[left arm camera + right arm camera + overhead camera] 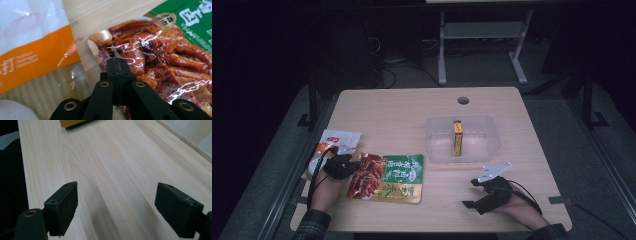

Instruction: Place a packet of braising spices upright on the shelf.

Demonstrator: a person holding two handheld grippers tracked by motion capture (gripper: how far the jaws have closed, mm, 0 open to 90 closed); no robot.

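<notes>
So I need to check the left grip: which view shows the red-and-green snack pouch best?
The left gripper view: the snack pouch sits close behind the shut jaws. The high view shows it whole but small; the right gripper view catches perhaps one yellow corner.

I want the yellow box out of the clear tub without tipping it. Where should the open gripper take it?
Grip the yellow box at its top end, coming straight down: it stands upright on edge in the clear tub, whose walls block a side approach. The right gripper is open; close across its narrow faces.
</notes>
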